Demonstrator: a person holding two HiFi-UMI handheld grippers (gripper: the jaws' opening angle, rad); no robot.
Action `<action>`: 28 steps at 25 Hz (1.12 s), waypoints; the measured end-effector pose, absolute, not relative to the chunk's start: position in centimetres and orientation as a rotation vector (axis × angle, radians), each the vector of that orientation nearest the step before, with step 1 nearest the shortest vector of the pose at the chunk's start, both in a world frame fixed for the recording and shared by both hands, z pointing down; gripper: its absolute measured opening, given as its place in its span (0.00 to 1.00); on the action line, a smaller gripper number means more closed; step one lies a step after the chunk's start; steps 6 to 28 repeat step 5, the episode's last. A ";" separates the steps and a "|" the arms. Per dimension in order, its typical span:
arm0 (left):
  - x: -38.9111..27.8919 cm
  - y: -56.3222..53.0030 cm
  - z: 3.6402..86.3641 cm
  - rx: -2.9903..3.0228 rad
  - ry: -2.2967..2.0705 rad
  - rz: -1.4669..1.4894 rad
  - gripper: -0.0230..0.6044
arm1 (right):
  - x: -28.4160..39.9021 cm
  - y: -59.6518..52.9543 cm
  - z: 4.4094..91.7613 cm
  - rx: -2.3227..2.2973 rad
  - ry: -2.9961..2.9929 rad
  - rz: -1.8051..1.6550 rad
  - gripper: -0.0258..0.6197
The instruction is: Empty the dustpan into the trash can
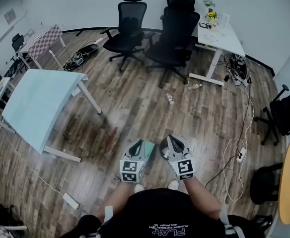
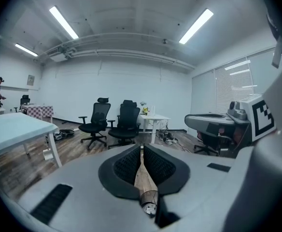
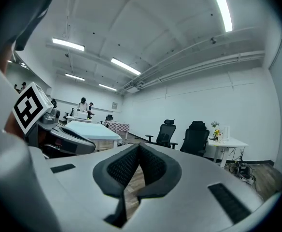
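Note:
In the head view both grippers are held level, close in front of the person's body. My left gripper [image 1: 136, 144] and my right gripper [image 1: 172, 140] sit side by side above the wooden floor. A teal flat thing [image 1: 148, 148], maybe the dustpan, shows on the floor between them, beside a dark round thing [image 1: 164, 148] that I cannot identify. In the left gripper view my left gripper [image 2: 141, 147] is shut, with nothing seen between the pads. My right gripper [image 3: 139, 146] is likewise shut and empty. No trash can is clearly seen.
A light blue table [image 1: 36, 103] stands at the left. Two black office chairs [image 1: 150, 33] and a white desk [image 1: 224, 38] are at the far side. Cables [image 1: 237, 148] and a small bottle [image 1: 170, 98] lie on the floor, with a reddish stain [image 1: 112, 135] nearer.

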State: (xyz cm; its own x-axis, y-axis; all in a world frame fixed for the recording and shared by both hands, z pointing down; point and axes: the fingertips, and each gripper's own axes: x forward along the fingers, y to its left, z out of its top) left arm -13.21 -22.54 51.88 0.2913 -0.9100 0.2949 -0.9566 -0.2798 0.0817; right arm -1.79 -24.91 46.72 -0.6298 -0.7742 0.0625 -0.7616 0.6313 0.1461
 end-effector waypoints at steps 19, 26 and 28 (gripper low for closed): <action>-12.2 -22.6 52.4 2.301 -1.716 0.296 0.10 | -0.7 -25.3 47.0 1.296 -2.731 -0.153 0.08; -12.2 -22.6 52.4 2.301 -1.716 0.296 0.10 | -0.7 -25.3 47.0 1.296 -2.731 -0.153 0.08; -12.2 -22.6 52.4 2.301 -1.716 0.296 0.10 | -0.7 -25.3 47.0 1.296 -2.731 -0.153 0.08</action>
